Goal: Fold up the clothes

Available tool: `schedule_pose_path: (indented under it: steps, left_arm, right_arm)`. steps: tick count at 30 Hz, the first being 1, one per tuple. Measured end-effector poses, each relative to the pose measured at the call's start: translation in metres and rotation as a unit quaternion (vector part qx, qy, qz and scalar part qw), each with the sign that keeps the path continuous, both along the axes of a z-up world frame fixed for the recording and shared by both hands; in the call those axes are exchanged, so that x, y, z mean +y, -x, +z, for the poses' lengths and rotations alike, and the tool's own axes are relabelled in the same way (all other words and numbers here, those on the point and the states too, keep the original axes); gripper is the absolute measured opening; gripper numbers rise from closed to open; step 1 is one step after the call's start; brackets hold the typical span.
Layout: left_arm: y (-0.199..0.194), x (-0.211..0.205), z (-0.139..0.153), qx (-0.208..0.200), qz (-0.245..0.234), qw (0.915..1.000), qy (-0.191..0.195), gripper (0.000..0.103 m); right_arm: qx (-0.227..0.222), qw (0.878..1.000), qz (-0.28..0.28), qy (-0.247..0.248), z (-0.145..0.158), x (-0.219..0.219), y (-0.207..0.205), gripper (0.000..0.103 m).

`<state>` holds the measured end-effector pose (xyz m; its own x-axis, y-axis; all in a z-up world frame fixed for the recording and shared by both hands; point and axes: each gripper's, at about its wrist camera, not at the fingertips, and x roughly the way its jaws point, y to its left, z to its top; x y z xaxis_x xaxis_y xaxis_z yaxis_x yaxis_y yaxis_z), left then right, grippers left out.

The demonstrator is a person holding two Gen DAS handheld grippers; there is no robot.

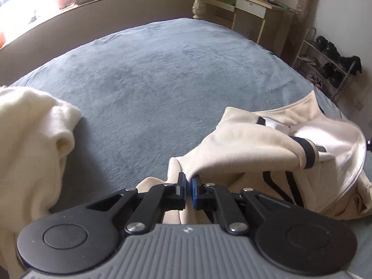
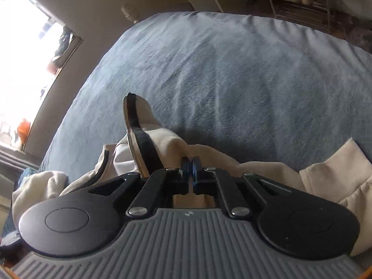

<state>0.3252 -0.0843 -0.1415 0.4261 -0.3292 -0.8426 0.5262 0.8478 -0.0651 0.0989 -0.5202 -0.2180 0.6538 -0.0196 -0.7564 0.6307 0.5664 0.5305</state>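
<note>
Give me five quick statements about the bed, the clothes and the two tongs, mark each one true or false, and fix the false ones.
1. The left tongs are shut on the beige jacket. True.
2. The right tongs stand wide open over bare blanket. False: they are shut on beige jacket fabric.
3. The blanket on the bed is red. False: it is grey-blue.
4. A cream garment lies left of the jacket in the left wrist view. True.
5. The jacket's zipper is trimmed in black. True.
</note>
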Motion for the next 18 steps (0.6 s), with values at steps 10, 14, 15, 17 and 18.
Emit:
schedule_pose_path:
  steps: [10, 14, 15, 17, 18]
  left_arm:
    - [-0.045, 0.054, -0.058, 0.137, 0.071, 0.988, 0.001, 0.034]
    - [-0.044, 0.057, -0.042, 0.129, 0.071, 0.9888, -0.02, 0.056]
    - [-0.042, 0.058, -0.033, 0.124, 0.074, 0.9892, -0.026, 0.059]
    - [-0.038, 0.061, -0.012, 0.114, 0.085, 0.9896, -0.025, 0.065]
    - [-0.036, 0.062, -0.001, 0.111, 0.093, 0.9893, -0.02, 0.067]
  right_arm:
    - [0.123, 0.991, -0.042, -0.018, -0.079, -0.031, -0.011, 0.022]
    - [0.119, 0.992, -0.035, 0.012, -0.029, -0.022, -0.002, 0.036]
    - [0.112, 0.993, -0.016, 0.033, -0.011, -0.014, -0.001, 0.046]
    - [0.097, 0.992, 0.03, 0.074, 0.025, 0.003, 0.0, 0.055]
    - [0.089, 0.99, 0.053, 0.095, 0.043, 0.011, 0.0, 0.056]
